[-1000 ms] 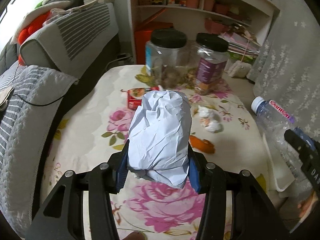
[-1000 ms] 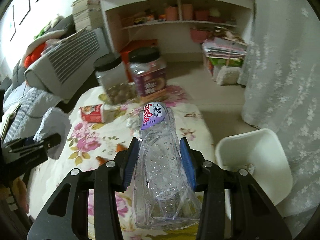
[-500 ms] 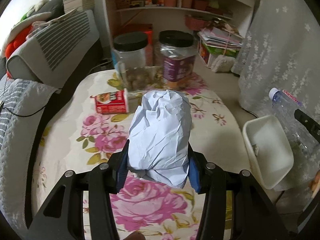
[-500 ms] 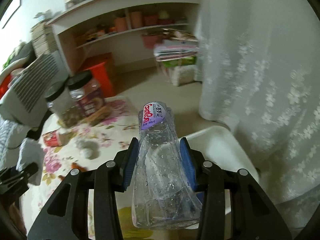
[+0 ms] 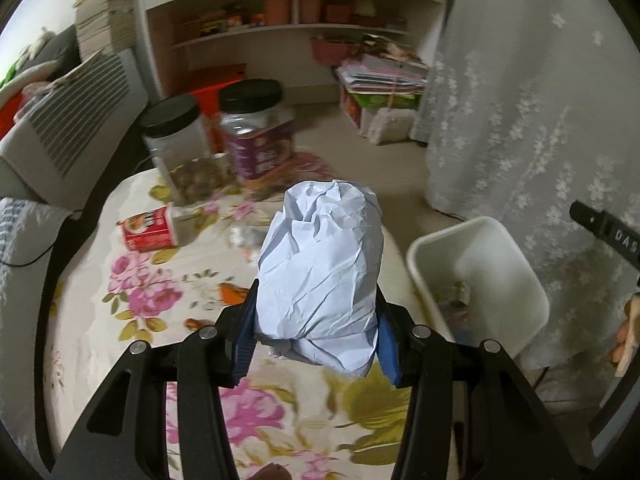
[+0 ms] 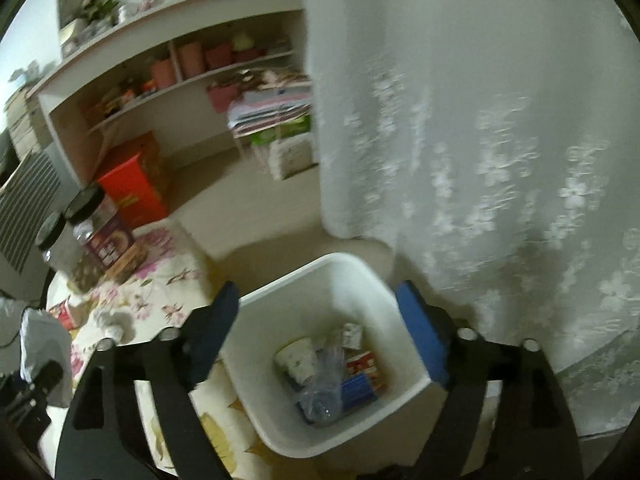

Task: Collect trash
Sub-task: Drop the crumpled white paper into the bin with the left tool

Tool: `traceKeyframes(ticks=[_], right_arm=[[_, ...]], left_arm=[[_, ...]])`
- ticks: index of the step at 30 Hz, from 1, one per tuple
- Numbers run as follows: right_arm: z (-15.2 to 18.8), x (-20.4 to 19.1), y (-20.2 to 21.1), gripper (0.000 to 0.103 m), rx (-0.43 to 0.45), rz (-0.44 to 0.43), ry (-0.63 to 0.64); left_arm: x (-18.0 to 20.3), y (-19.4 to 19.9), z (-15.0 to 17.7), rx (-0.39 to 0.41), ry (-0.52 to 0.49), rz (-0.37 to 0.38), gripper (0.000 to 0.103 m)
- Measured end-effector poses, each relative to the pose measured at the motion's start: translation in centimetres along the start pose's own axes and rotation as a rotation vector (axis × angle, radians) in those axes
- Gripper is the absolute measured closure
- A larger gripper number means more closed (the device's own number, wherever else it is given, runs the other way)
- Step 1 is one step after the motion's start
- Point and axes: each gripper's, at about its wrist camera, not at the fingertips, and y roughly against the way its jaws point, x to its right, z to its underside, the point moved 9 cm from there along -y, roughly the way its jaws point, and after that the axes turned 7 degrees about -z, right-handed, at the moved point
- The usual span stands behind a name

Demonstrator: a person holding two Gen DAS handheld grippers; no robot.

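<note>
So, what changed: a second ago the right gripper (image 6: 318, 330) was clamped on a plastic bottle (image 6: 324, 384); now that bottle lies in the white bin (image 6: 404, 390).
Right tool: jaws spread wide, nothing held, hanging over the bin.
Left tool: left gripper (image 5: 316, 334) pinched on the crumpled paper wad (image 5: 320, 276), over the floral table (image 5: 120, 280).
Meaning: probably paper goes in next.
Leftovers: red carton (image 5: 148, 229) lying on the table.

- The left tool (image 5: 316, 320) clamps a crumpled white paper wad (image 5: 320, 268) between its blue pads.
- Right of the wad, beside the floral table (image 5: 120, 320), stands a white bin (image 5: 480, 248) with scraps inside.
- Beyond the wad stand two black-lidded jars (image 5: 256, 132); left of it lies a red carton (image 5: 148, 228).
</note>
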Motion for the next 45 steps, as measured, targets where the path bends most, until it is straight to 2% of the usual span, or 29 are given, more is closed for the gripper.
traceKeyframes(ticks=[1, 5, 9, 16, 17, 19, 22, 28, 36, 45], right_arm=[[-0.2, 1.1, 0.4, 0.012, 0.007, 0.022, -0.014], [-0.5, 4.0, 1.3, 0.007, 0.005, 0.078, -0.035], [-0.9, 6.6, 2.4, 0.007, 0.026, 0.125, -0.06], [-1.2, 10.2, 3.7, 0.007, 0.045, 0.14, -0.144], [-1.2, 10.4, 3.7, 0.007, 0.043, 0.141, -0.149], [-1.1, 10.7, 3.7, 0.007, 0.04, 0.141, -0.154], [-1.2, 10.7, 3.7, 0.007, 0.039, 0.146, -0.141], [-1.1, 9.1, 3.3, 0.007, 0.026, 0.132, -0.1], [0.2, 4.0, 1.8, 0.007, -0.026, 0.108, 0.042], [2.1, -1.8, 0.0, 0.007, -0.096, 0.042, 0.129]], left_arm=[[0.7, 0.0, 0.0, 0.001, -0.007, 0.007, 0.054], [4.1, -0.3, 0.4, 0.001, -0.05, 0.033, 0.054], [8.1, -1.0, 0.4, -0.017, -0.068, 0.071, 0.054], [15.7, -1.3, -0.3, -0.018, -0.109, 0.142, 0.053], [16.6, -1.3, -0.6, -0.014, -0.114, 0.15, 0.052], [18.1, -1.4, -1.1, -0.011, -0.128, 0.164, 0.041], [19.3, -1.3, -1.6, -0.009, -0.14, 0.185, 0.038], [17.8, -0.8, -1.8, 0.027, -0.155, 0.145, 0.037], [13.0, -1.3, -0.8, 0.023, -0.146, 0.063, 0.032], [6.0, -3.6, 1.4, -0.052, -0.055, -0.017, 0.03]])
